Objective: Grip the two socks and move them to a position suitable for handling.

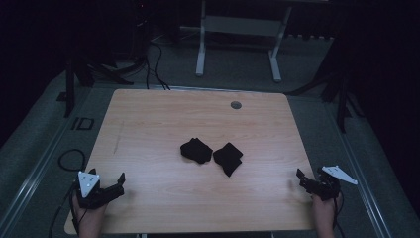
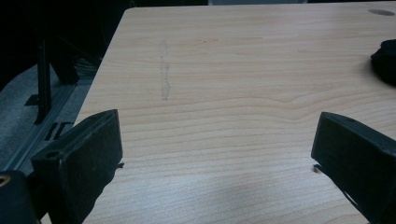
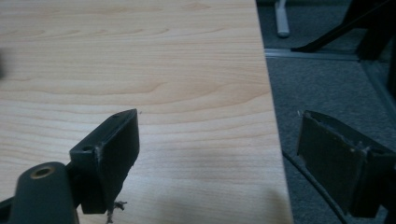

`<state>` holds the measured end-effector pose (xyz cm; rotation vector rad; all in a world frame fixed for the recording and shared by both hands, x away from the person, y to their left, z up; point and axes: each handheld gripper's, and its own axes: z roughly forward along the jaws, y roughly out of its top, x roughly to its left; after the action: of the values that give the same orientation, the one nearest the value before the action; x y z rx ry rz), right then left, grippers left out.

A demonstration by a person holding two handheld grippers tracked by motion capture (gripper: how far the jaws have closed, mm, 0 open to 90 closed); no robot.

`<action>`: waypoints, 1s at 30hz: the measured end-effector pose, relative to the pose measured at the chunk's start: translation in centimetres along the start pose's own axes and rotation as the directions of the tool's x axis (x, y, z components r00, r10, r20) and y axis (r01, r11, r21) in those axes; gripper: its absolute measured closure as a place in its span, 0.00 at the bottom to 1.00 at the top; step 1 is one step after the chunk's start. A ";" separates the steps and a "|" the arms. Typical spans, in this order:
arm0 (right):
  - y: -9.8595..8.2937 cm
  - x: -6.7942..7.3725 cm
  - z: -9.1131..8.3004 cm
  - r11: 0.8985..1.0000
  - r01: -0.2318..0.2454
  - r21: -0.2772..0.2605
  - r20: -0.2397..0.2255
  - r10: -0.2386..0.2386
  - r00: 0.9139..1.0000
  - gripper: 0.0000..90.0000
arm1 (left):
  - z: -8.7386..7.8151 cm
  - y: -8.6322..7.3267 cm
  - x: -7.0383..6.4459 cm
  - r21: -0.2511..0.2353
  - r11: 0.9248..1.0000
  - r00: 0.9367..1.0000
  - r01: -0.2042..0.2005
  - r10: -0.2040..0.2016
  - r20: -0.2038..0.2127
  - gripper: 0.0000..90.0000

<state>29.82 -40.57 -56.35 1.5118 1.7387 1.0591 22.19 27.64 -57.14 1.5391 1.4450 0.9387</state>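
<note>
Table: a pale wood-grain tabletop [image 1: 163, 119] with rounded corners, smooth and matte, seen from above; a small round grey grommet [image 1: 236, 104] sits near its far edge, and a faint vertical scuff [image 2: 164, 70] marks the left part of the surface.
Surroundings: dark grey carpeted floor around the table, with a white metal frame [image 1: 237, 37] beyond the far edge and black cables trailing on the left.
Left cloth bundle: a soft, crumpled black fabric lump [image 1: 196, 149], perhaps a sock, lying near the middle of the table; its edge shows at the right of the left gripper view.
Right cloth bundle: a second black fabric piece [image 1: 228, 157], flatter and more angular, just beside the first and nearly touching it.
Left gripper: the left gripper [image 1: 110, 186] rests at the near left corner of the table, held in a hand; its blocky black jaws are spread wide with nothing between them.
Right gripper: the right gripper [image 1: 303, 179] sits at the near right edge, one jaw over the wood and one past the edge above the carpet; jaws parted and empty.
Progress: judging from this layout, the work has not begun; both bundles lie untouched, well apart from either gripper, and all handling is left to do.
</note>
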 end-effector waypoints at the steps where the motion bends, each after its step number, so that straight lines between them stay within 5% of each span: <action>1: 0.0 0.0 0.0 1.000 -0.002 0.001 -0.008 0.002 1.000 0.15 | 0.0 0.0 0.0 -0.002 1.000 1.000 0.005 -0.005 0.001 0.02; 7: 0.7 0.2 0.1 0.999 -0.003 0.040 -0.018 0.003 1.000 0.15 | 0.0 0.0 -0.1 -0.016 1.000 1.000 -0.004 0.004 -0.021 0.02; 14: 1.0 0.6 0.8 0.993 -0.024 0.120 -0.081 0.034 0.996 0.15 | -0.1 0.1 -0.3 -0.051 0.999 1.000 0.019 -0.020 -0.013 0.02; 22: 1.6 1.6 1.3 0.994 0.009 0.113 -0.115 0.004 0.993 0.14 | 0.0 0.2 -0.8 -0.039 0.999 1.000 0.014 -0.014 0.009 0.02; 28: 2.4 3.0 2.1 0.992 0.029 0.121 -0.174 -0.008 0.985 0.14 | -0.3 0.5 -1.4 -0.047 0.998 0.999 0.041 -0.041 0.005 0.02; 30: 2.7 3.7 2.5 0.991 0.048 0.125 -0.202 -0.022 0.979 0.14 | -0.4 0.6 -1.3 -0.038 0.997 0.997 0.073 -0.072 0.032 0.02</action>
<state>32.64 -36.41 -55.01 1.4882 2.0003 1.1326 21.98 26.33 -56.44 1.4570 1.4429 0.8910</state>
